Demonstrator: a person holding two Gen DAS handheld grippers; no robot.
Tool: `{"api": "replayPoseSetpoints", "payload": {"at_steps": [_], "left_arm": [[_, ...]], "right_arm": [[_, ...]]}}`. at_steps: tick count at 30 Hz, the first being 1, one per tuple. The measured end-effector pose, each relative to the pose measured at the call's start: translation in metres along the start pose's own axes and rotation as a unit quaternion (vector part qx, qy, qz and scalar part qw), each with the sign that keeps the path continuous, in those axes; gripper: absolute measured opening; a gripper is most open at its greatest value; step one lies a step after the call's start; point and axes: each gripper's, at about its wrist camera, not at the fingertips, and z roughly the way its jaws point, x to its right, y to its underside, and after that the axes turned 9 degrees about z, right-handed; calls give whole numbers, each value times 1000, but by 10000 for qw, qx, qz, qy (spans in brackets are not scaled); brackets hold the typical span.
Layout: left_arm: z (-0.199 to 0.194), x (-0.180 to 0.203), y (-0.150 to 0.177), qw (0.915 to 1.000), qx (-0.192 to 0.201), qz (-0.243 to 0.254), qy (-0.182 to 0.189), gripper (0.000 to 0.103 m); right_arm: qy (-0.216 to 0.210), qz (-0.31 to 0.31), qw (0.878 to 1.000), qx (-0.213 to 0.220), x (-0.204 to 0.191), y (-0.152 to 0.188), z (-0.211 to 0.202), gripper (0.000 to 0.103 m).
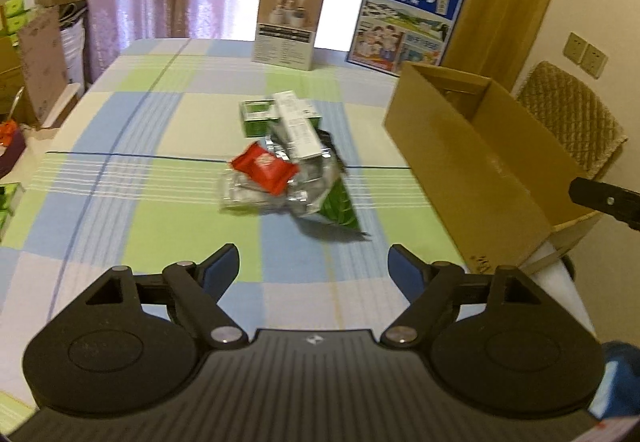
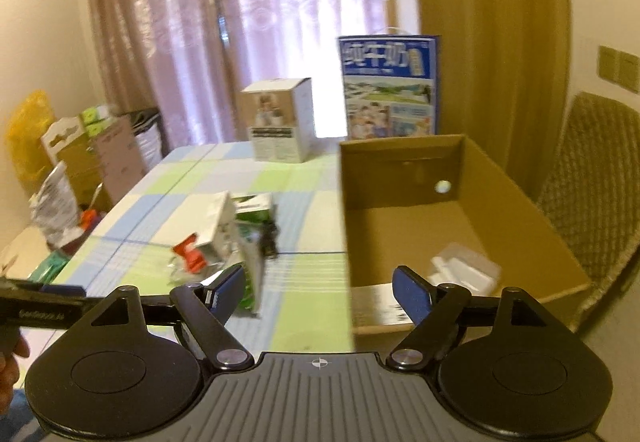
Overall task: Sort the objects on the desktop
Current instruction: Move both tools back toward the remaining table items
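Left gripper (image 1: 313, 267): jaws stand wide with nothing between them; it hangs over the checked tablecloth (image 1: 140, 210) on the near side of the pile, not touching anything
Right gripper (image 2: 318, 286): jaws also wide and empty; it sits at the near left corner of the cardboard box (image 2: 404, 238), pointing along the box's left wall
Pile to sort: a loose heap in the middle of the table, well apart from both grippers
Red packet (image 1: 264, 168): lies on top of a clear crinkled wrapper (image 1: 244, 198) at the near left of the heap
White carton (image 1: 298, 128): long and narrow, lying slantwise across the green box (image 1: 258, 118) at the far side
Green foil bag (image 1: 334, 204): flattened at the near right of the heap, silver side partly showing
Box contents: one white plastic piece (image 2: 464, 270) rests on the floor of the box near its front; the rest of the floor that shows is bare
Done so far: judging from the box, only one item is put away
Left to do: the whole heap, at least five pieces, is not yet moved
Stage, as I judge it: between picks, both grippers free to take a next item
Bystanders: the tall white product box (image 1: 290, 22) and the blue milk case (image 1: 408, 14) stand at the far edge; whether they count as things to sort I cannot tell
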Motion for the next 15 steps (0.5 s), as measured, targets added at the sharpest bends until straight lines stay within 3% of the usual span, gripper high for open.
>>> {"api": "replayPoseSetpoints", "payload": {"at_steps": [15], "left_arm": [[16,-51,5,9988,-46,-2,-493,86]], "right_arm": [[-349,-538,9971,-402,-41,15,49,79]]}}
